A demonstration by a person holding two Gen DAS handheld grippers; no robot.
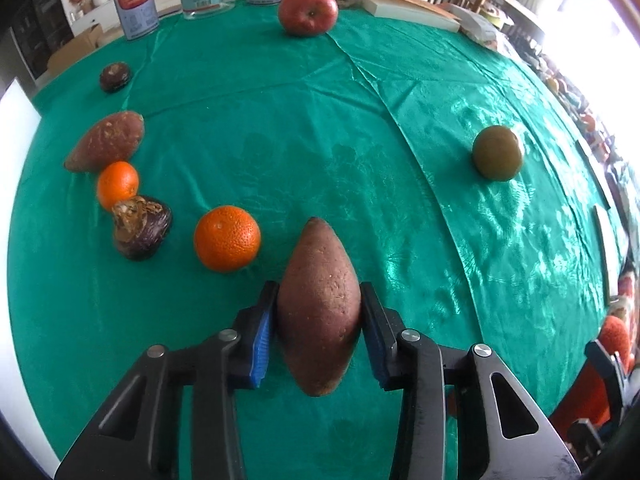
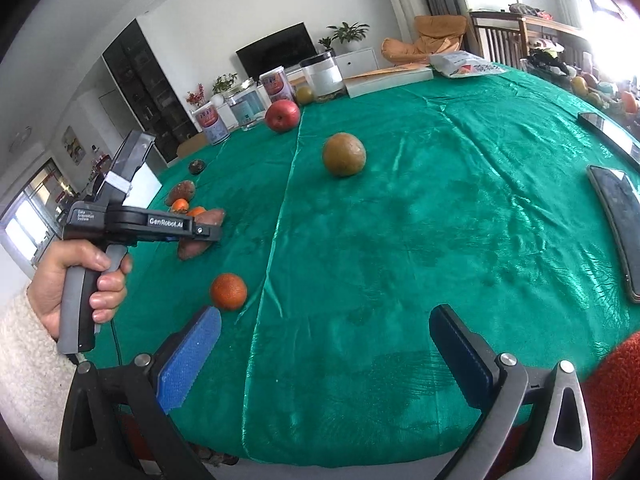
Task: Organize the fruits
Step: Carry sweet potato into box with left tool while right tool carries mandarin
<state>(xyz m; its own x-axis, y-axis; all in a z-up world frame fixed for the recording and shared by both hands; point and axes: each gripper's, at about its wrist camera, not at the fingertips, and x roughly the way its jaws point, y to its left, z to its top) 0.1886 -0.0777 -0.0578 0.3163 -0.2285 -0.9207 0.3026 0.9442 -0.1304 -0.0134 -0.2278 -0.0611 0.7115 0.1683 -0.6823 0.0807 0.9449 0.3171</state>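
The left tongs point(image 1: 319, 322) clench a sweet potato point(image 1: 319, 308) at lower centre, over the green tabletop point(image 1: 280, 140); the right tongs point(image 2: 325, 356) gape, unloaded. Next, probably, carrying it toward the upper-left produce cluster.

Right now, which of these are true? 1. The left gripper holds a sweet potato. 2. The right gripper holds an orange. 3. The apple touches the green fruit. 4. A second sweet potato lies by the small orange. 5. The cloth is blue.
1. True: the left gripper is closed on the sweet potato.
2. False: the right gripper is open and empty; the nearest orange lies on the cloth.
3. False: the apple sits far from the green fruit.
4. True: the second sweet potato lies right beside the small orange.
5. False: the cloth is green.
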